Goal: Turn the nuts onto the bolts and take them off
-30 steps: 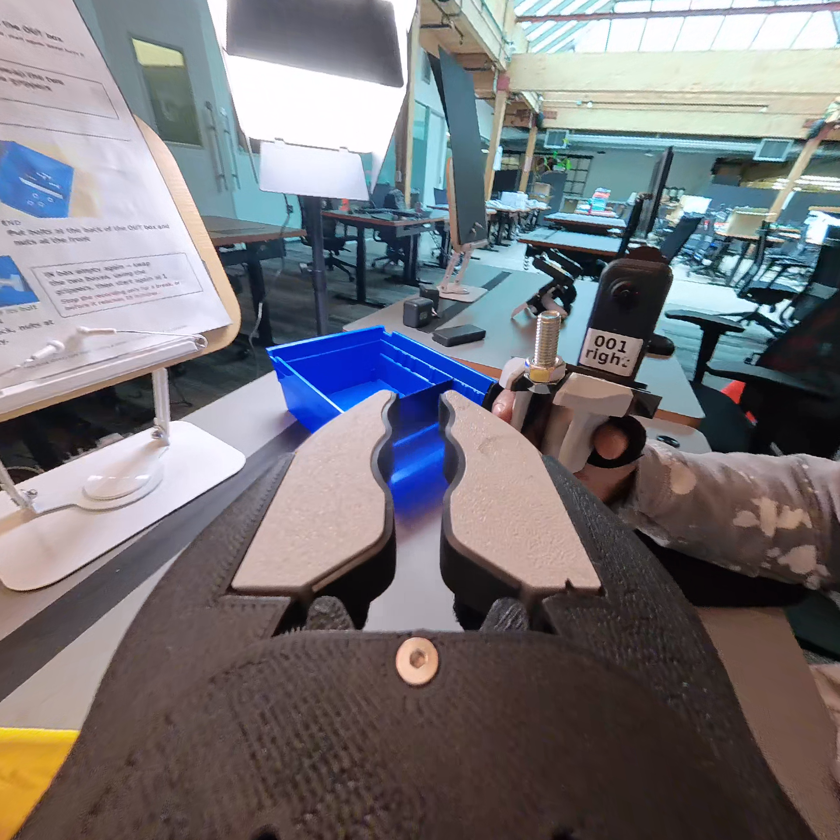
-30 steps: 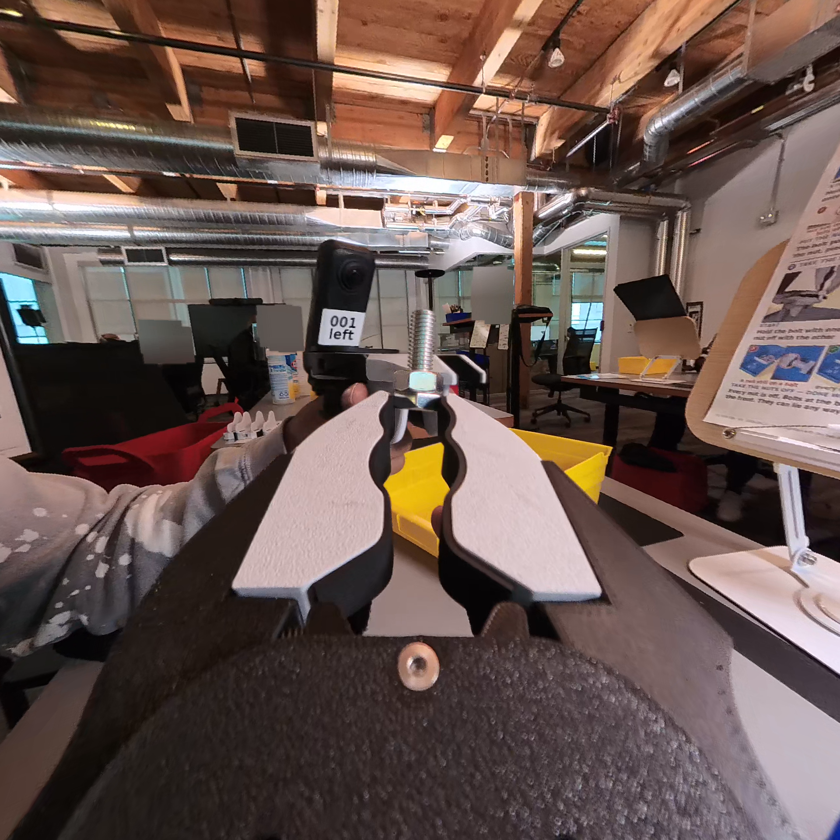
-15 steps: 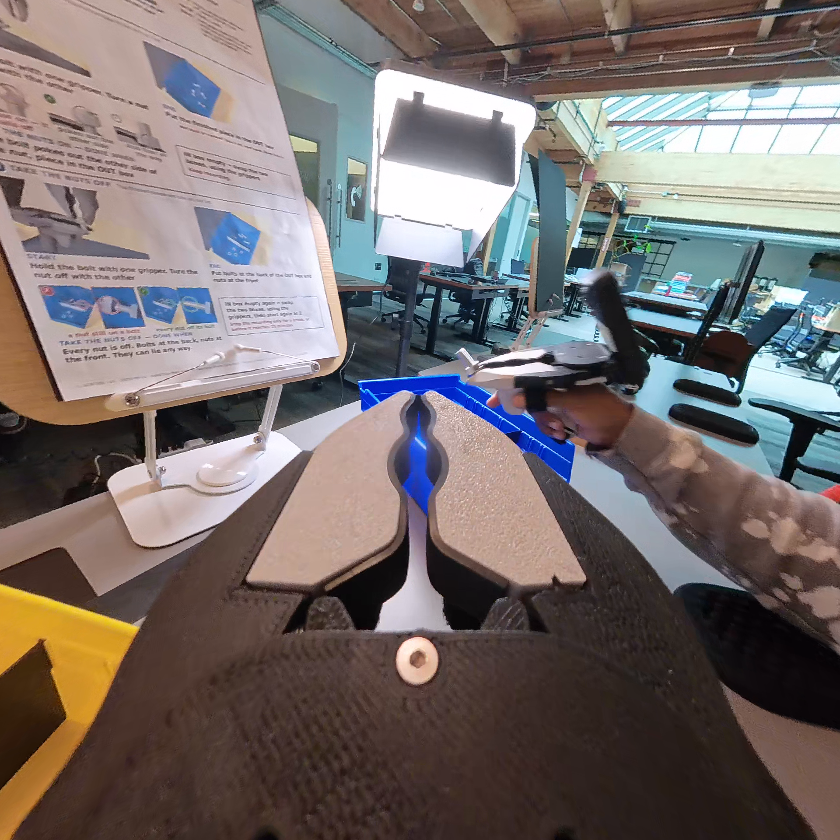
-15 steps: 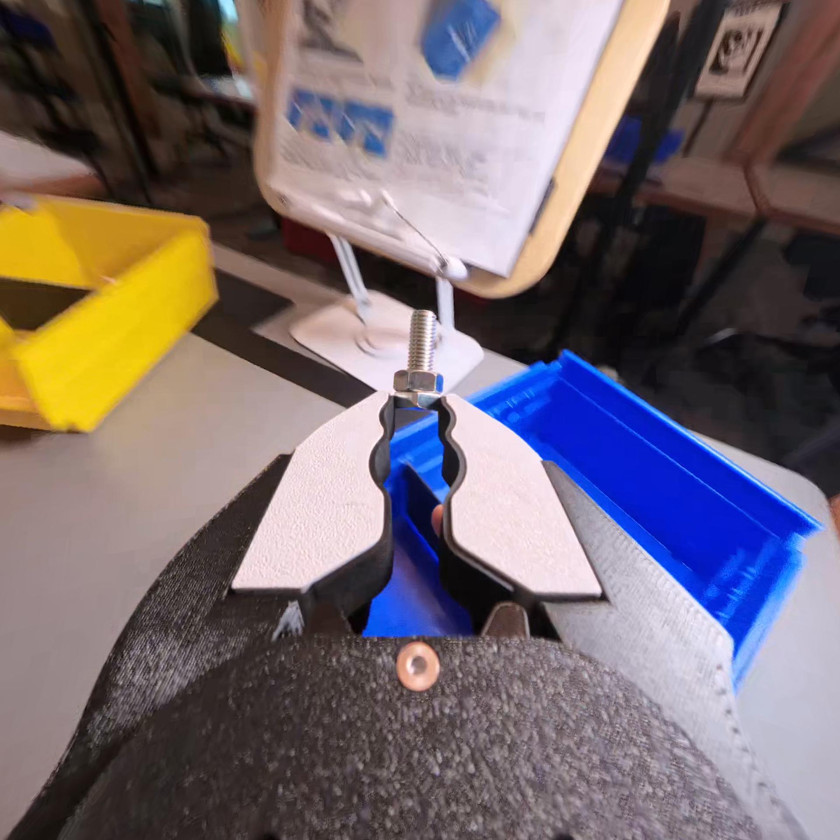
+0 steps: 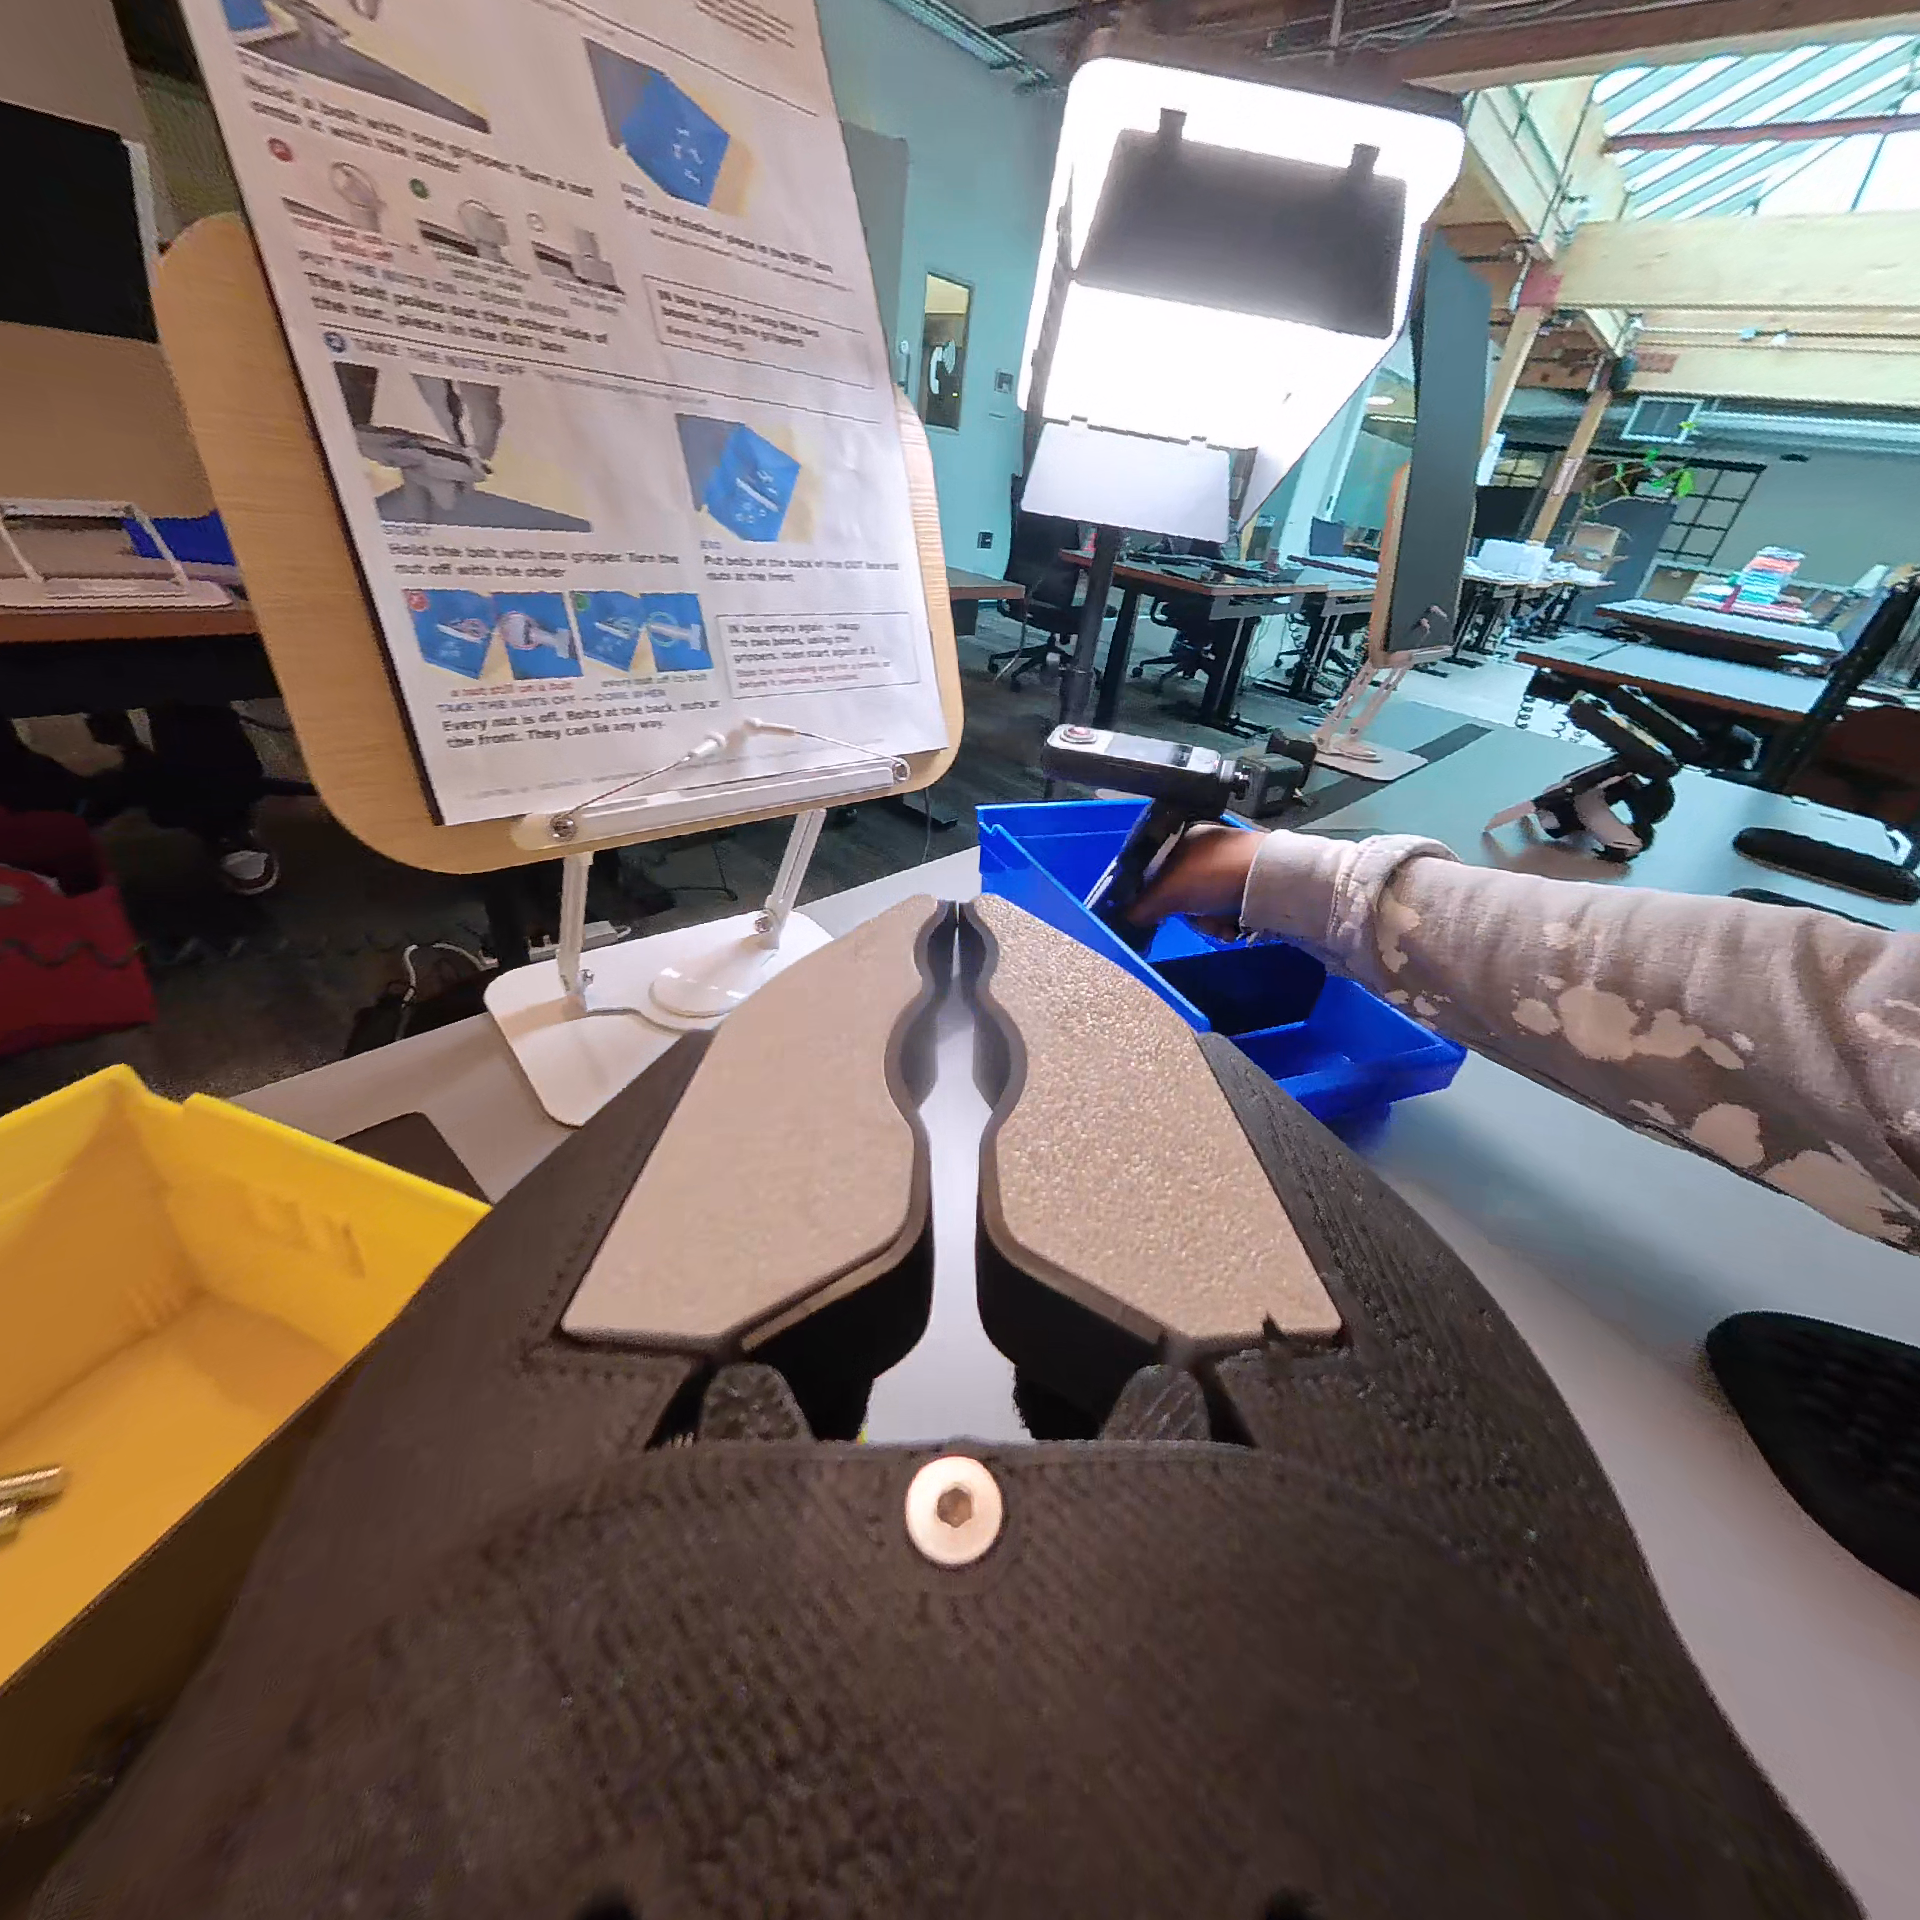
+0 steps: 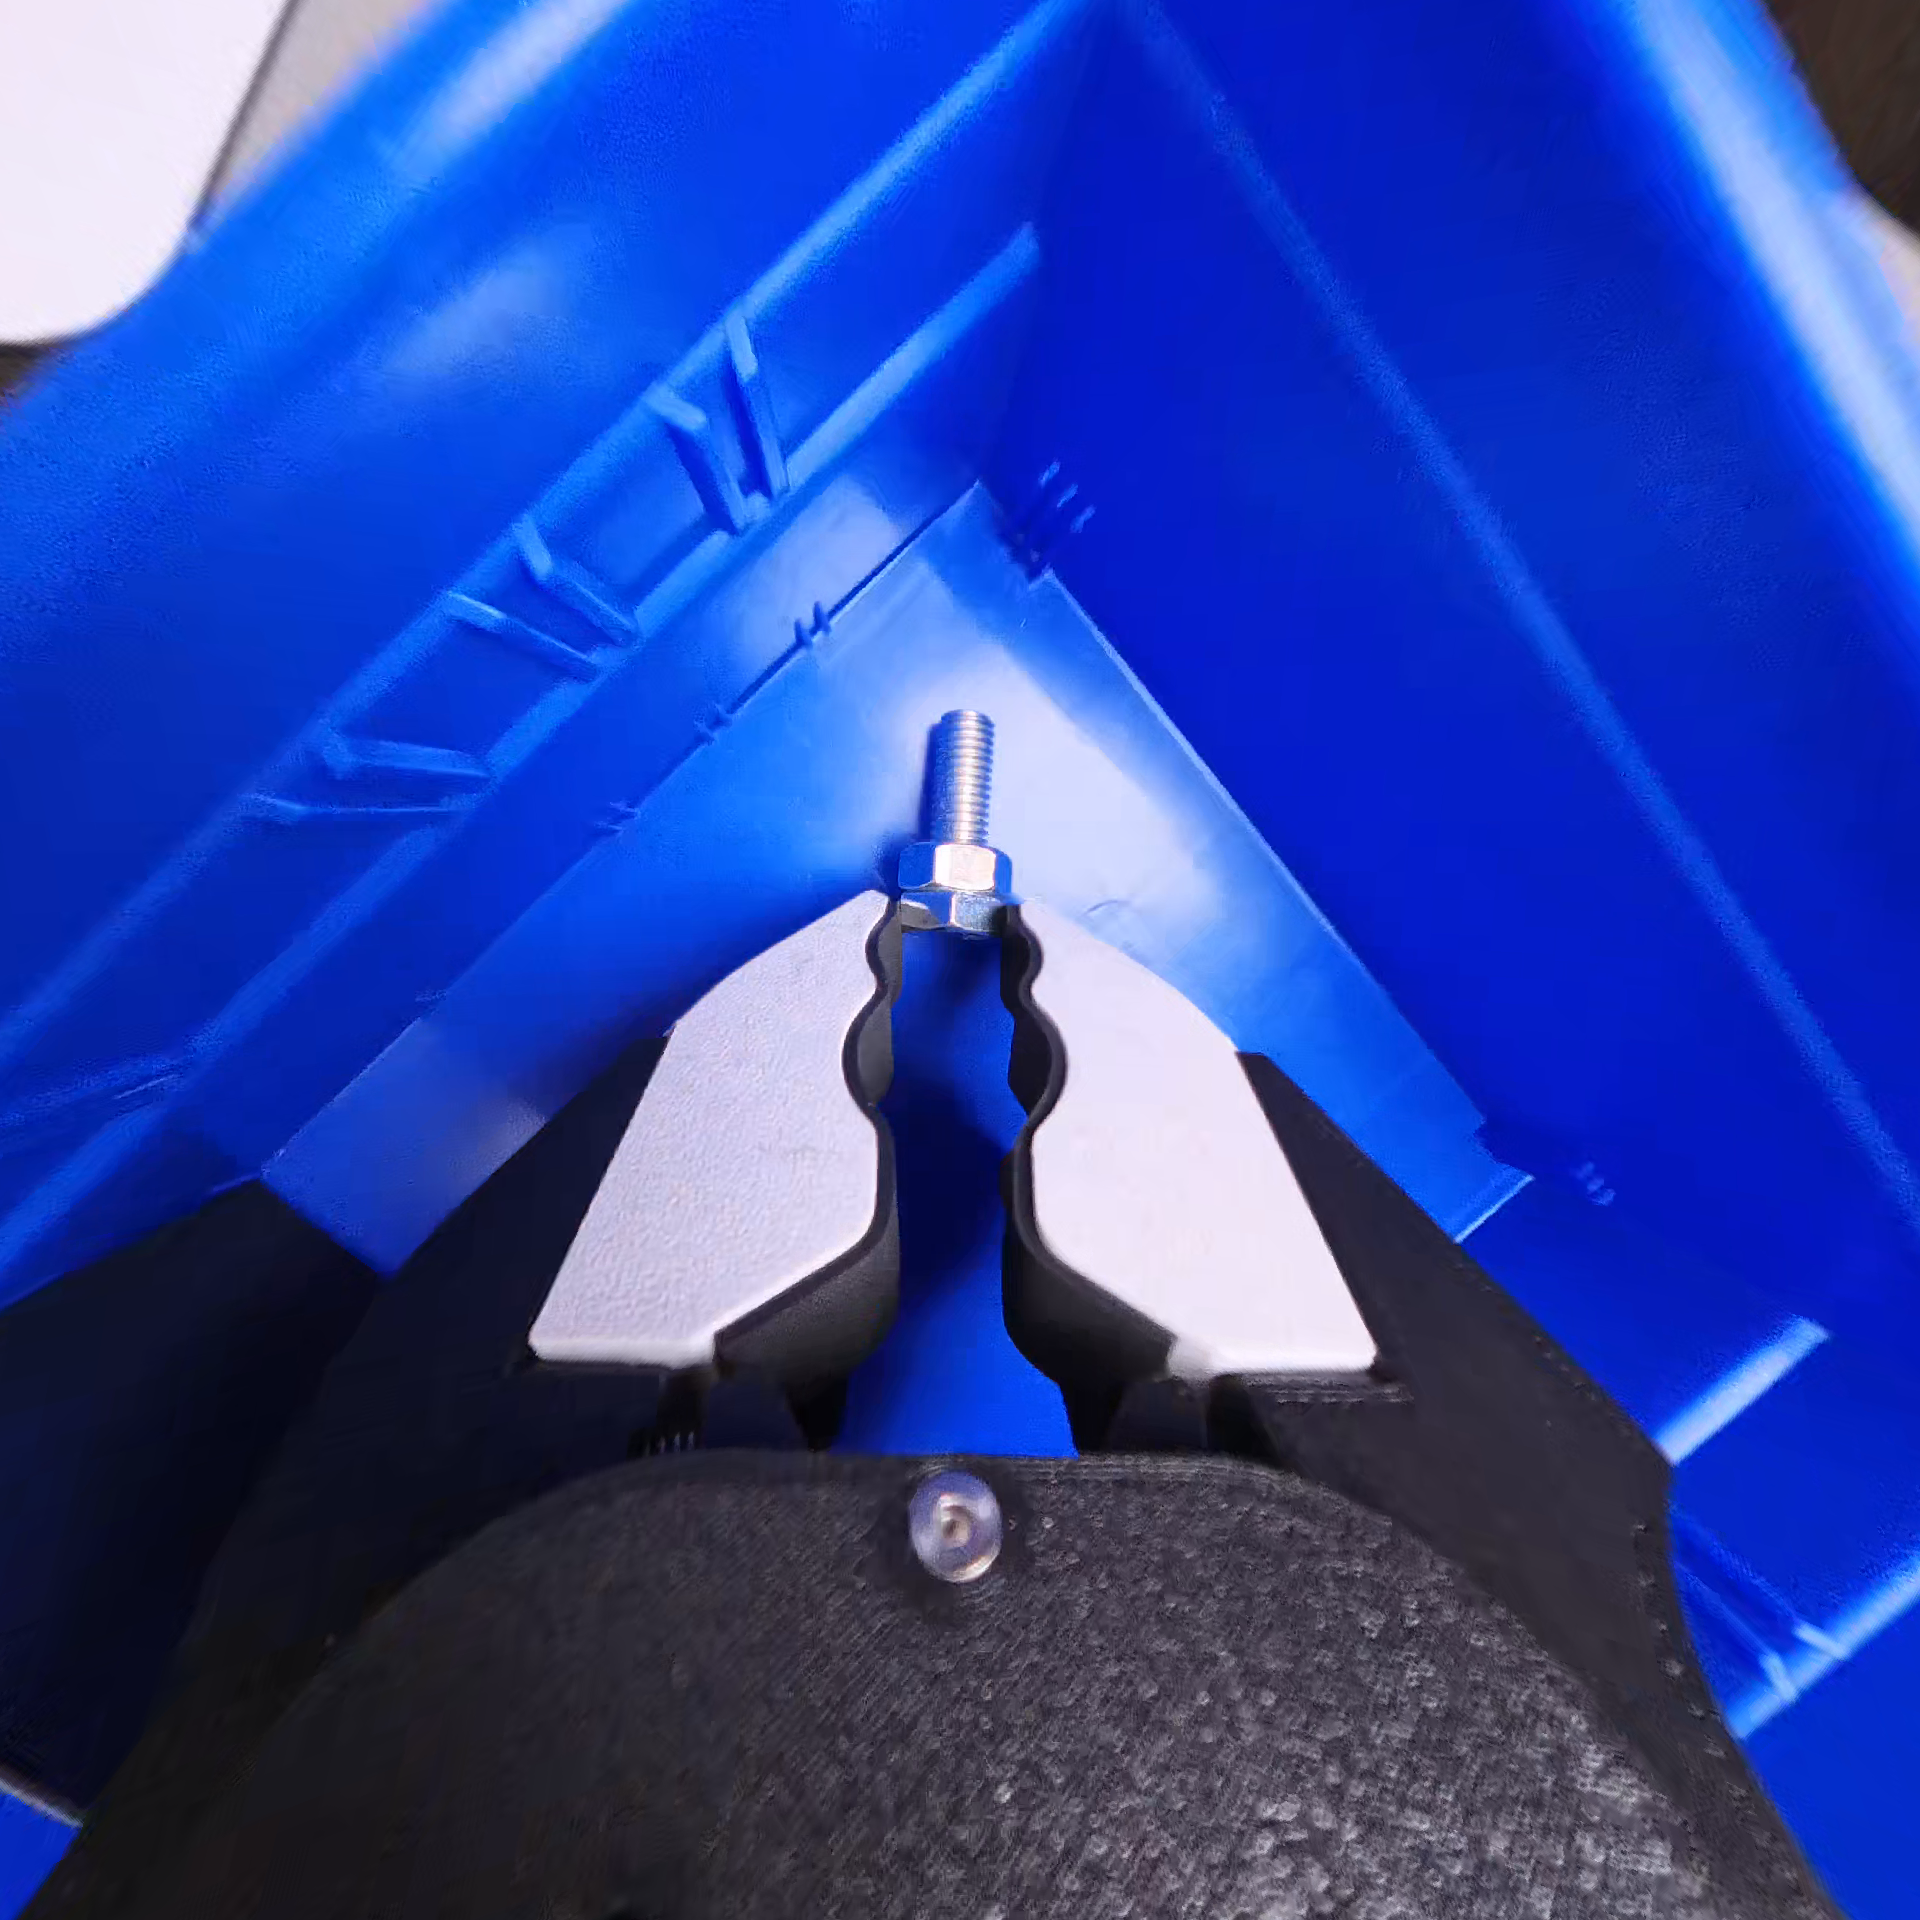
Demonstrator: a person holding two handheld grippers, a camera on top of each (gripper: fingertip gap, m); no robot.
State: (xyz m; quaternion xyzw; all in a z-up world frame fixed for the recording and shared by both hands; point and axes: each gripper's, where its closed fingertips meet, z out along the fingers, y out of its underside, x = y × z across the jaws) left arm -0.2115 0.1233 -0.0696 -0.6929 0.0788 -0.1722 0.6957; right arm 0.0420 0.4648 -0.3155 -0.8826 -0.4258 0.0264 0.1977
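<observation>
- Lowering into the blue bin (image 6: 1351,520): the right gripper (image 6: 952,914) is down inside it near a corner, jaws clamped on the head end of a bolt (image 6: 962,774) that points out ahead of the tips.
- Nut (image 6: 954,864) sits on the bolt just above the jaw tips, threaded shank sticking out past it. I judge this piece assembled and at the drop-off step, release not yet done.
- Blue bin floor in the right wrist view shows no other parts, though the gripper body covers much of it.
- Yellow bin (image 5: 135,1299) sits on the counter (image 5: 1558,1247) well apart from the blue bin. A couple of metal parts (image 5: 26,1491) lie at its floor, cut off by the frame edge; bolts or nuts, can't tell.
- So probably more pieces left to do. Count unknown.
- Left gripper (image 5: 958,920) hangs over the counter, jaws nearly closed with a thin gap and nothing between them.
- Instruction sheet on a stand (image 5: 582,416) is behind the two bins.
- Hidden: bolt head inside the right jaws; right gripper tips in the left wrist view, blocked by the bin wall and the person's hand (image 5: 1195,883).
- Bin edges in the right wrist view are blurred.
</observation>
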